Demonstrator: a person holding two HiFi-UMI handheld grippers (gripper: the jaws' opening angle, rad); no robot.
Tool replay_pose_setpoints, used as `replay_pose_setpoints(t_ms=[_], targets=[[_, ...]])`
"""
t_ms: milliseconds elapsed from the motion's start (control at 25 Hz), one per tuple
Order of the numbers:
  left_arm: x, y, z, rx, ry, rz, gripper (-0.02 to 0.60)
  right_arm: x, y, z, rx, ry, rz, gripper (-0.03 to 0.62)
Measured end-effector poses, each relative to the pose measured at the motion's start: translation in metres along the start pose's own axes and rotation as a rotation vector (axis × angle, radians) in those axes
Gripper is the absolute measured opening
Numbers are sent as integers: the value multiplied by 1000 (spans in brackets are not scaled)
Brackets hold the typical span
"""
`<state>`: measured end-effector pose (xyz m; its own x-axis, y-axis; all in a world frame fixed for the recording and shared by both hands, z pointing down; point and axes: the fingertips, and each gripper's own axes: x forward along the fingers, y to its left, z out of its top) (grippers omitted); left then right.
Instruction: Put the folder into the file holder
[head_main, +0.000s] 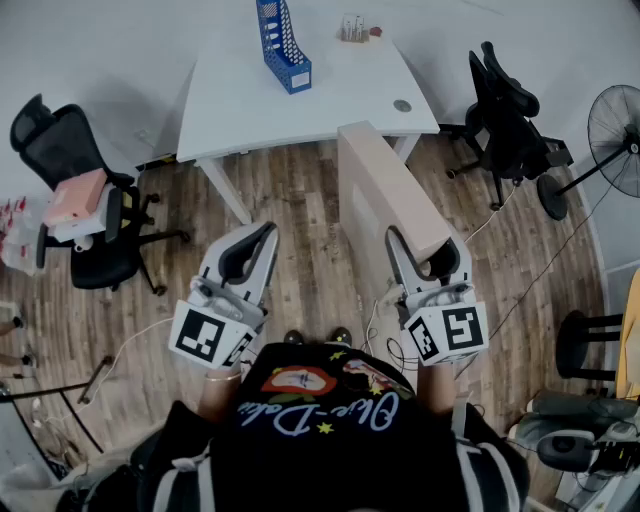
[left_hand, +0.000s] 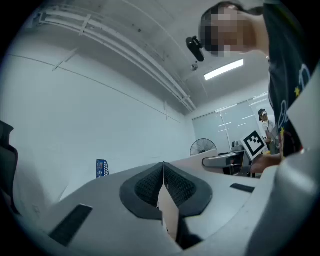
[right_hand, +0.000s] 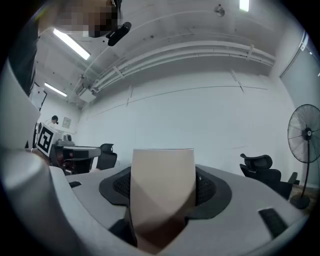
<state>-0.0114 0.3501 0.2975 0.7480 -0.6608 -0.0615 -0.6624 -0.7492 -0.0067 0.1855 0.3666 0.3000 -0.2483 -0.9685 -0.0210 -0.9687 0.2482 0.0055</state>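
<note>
The left tool (head_main: 266, 235), at lower left of the head view, has its jaws together at the tips. It grips nothing of the task, and I cannot name the pale sliver showing in the slit between its pads.

The blue file holder (head_main: 283, 45) stands upright at the top centre on the white counter (head_main: 240, 110), well apart from both tools.

Right of centre, the right tool (head_main: 424, 250) has its jaws spread wide and clamped on the near end of the beige folder (head_main: 385, 185). The folder juts forward, and its far end overlaps the counter's near edge in the picture.

The step in hand appears to be carrying the folder to the holder. To do it well:
- Keep the clamp firm and the folder level, since its long free end could sag or swing.
- Line its narrow edge up with the holder's open top before lowering it.
- Bring the free left tool up to steady the light holder, which might tip or slide when the folder enters.
</note>
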Motion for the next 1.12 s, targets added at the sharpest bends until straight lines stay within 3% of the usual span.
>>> replay_pose_setpoints(t_ms=[800, 1120], targets=[[25, -54, -10, 1, 30, 23, 5, -36, -51, -8, 49, -6, 27, 275], [28, -53, -18, 10, 50, 43, 5, -29, -59, -19, 72, 7, 46, 275]])
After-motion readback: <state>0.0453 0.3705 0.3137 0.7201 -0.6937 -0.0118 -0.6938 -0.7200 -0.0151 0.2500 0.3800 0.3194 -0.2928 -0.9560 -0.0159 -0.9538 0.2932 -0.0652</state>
